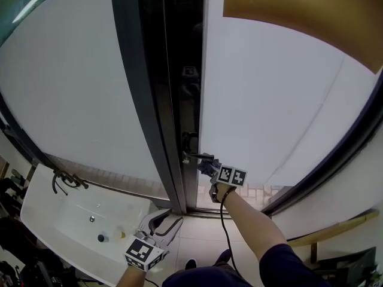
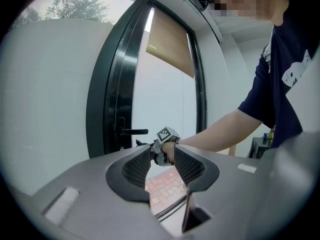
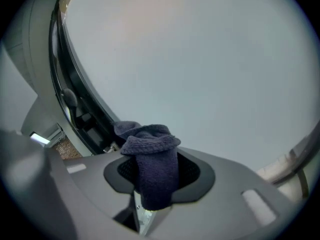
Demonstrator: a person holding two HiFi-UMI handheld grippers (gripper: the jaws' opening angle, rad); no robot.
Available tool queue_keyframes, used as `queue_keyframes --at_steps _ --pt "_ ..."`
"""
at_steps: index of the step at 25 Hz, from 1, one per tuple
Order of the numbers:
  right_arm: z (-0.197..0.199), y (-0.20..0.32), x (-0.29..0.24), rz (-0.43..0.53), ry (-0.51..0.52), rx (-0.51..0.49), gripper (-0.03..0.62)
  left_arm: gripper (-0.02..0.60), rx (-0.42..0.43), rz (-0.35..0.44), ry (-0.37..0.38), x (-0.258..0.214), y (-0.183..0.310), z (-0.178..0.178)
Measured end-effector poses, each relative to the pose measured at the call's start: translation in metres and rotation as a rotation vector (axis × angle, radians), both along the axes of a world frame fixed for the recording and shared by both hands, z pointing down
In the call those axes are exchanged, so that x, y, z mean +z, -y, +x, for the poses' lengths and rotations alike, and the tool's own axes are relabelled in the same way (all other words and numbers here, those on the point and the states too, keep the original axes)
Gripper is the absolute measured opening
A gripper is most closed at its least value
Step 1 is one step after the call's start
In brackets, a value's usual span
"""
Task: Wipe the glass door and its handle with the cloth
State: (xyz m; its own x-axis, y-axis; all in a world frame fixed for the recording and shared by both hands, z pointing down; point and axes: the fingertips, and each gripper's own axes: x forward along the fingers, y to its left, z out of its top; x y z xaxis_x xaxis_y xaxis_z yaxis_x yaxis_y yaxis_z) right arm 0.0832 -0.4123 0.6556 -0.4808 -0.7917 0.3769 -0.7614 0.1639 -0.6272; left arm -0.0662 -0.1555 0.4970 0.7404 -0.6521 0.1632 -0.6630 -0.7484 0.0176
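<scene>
The frosted glass door (image 1: pixel 269 100) stands in a black frame (image 1: pixel 149 100), with its black lever handle (image 1: pixel 192 156) at the edge. My right gripper (image 1: pixel 205 165) is right beside the handle, shut on a dark blue knitted cloth (image 3: pixel 150 156) that bulges out between its jaws towards the glass (image 3: pixel 200 59). In the left gripper view the handle (image 2: pixel 134 131) juts out just left of the right gripper (image 2: pixel 159 148). My left gripper (image 1: pixel 160 225) hangs low, away from the door, open with nothing between its fingers (image 2: pixel 137 169).
A white basin (image 1: pixel 66 220) with a dark tap (image 1: pixel 63 181) sits at the lower left. A brown roller blind (image 1: pixel 299 11) covers the top of the pane. Brick paving (image 2: pixel 165 186) shows through the door gap. A wooden piece (image 1: pixel 335 227) lies at the lower right.
</scene>
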Motion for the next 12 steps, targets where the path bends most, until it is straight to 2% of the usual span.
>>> queue_keyframes --at_steps 6,12 --pt "0.004 -0.064 -0.025 0.096 0.029 -0.07 0.146 0.144 0.061 0.012 0.002 -0.006 -0.005 0.005" --pt "0.027 -0.136 -0.079 0.262 -0.045 -0.095 0.146 0.144 0.119 0.025 0.006 -0.009 -0.013 0.002"
